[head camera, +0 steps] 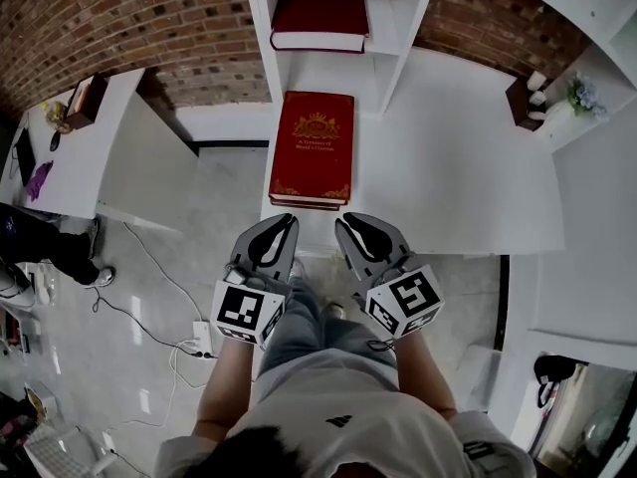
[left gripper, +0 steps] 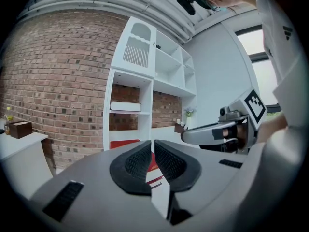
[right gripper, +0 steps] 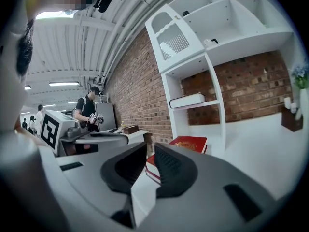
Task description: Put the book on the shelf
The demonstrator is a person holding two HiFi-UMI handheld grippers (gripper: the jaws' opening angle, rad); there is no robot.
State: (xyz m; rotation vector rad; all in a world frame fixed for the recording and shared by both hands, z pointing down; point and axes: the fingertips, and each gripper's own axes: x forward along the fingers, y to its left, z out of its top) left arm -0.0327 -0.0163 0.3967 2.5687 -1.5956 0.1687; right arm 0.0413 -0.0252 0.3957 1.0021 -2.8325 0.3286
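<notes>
Approach stage: red book (head camera: 311,147) lies flat on white table (head camera: 468,167) below the shelf (head camera: 384,18); left gripper (head camera: 284,219) pressed together, right gripper (head camera: 347,223) slightly parted, both empty; next, probably grasp the book's near edge.

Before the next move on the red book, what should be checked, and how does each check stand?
1. Red book lies flat on the table, unobstructed: ok.
2. Left tool open for a grasp: not ok, shut.
3. Right tool open wide enough: not ok, narrow gap only.
4. Both tools short of the book, touching nothing: ok.
5. Free space on the shelf above the stored book: ok.
</notes>
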